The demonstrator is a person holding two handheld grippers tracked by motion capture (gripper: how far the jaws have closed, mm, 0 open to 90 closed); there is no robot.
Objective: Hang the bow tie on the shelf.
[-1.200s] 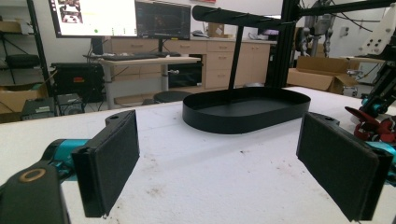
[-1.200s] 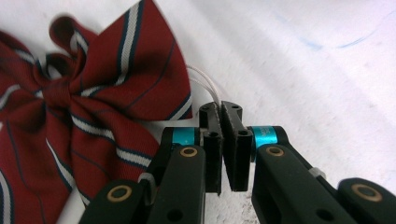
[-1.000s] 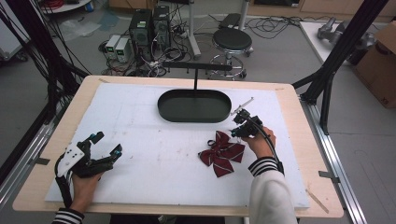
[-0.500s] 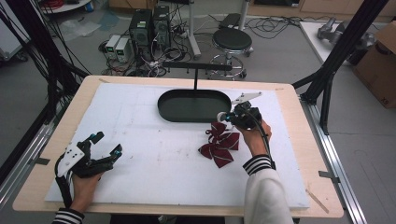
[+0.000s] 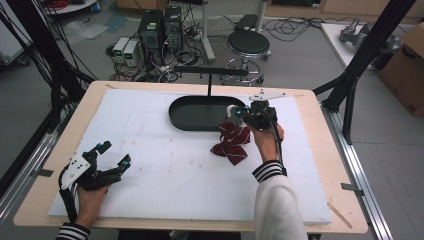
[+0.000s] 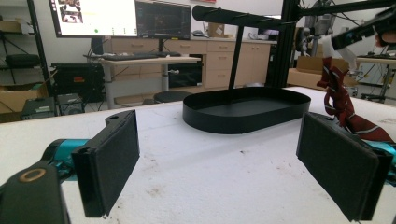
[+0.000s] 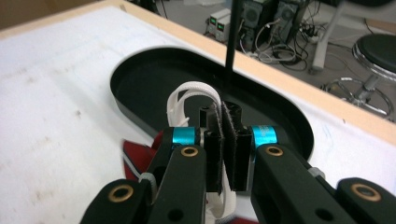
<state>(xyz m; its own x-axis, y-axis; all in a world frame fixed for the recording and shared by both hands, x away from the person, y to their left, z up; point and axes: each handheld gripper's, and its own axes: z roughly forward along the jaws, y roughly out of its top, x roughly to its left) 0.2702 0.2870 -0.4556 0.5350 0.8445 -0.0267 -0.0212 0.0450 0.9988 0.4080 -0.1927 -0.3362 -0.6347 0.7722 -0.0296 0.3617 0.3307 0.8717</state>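
A dark red striped bow tie point(image 5: 231, 143) hangs from its white strap point(image 7: 190, 92), and my right gripper point(image 5: 239, 114) is shut on that strap. It hangs just in front of the right end of the black oval tray point(image 5: 174, 119); its lower folds reach down to the white board. In the right gripper view my right gripper point(image 7: 227, 140) has its pads pressed together over the tray point(image 7: 122, 98). My left gripper point(image 5: 114, 153) rests open and holding nothing at the front left. In the left gripper view, the tray point(image 6: 233, 122) and the bow tie point(image 6: 337, 91) lie beyond the left gripper point(image 6: 219, 161).
A thin black post with a crossbar point(image 5: 210, 72) rises from the tray's back. The white board point(image 5: 165, 170) lies on a wooden table point(image 5: 60, 145). Beyond the far edge stand a stool point(image 5: 248, 42), computer boxes and cables.
My right gripper has moved left and away toward the tray, lifting the bow tie from lying flat on the board. The left gripper has stayed put.
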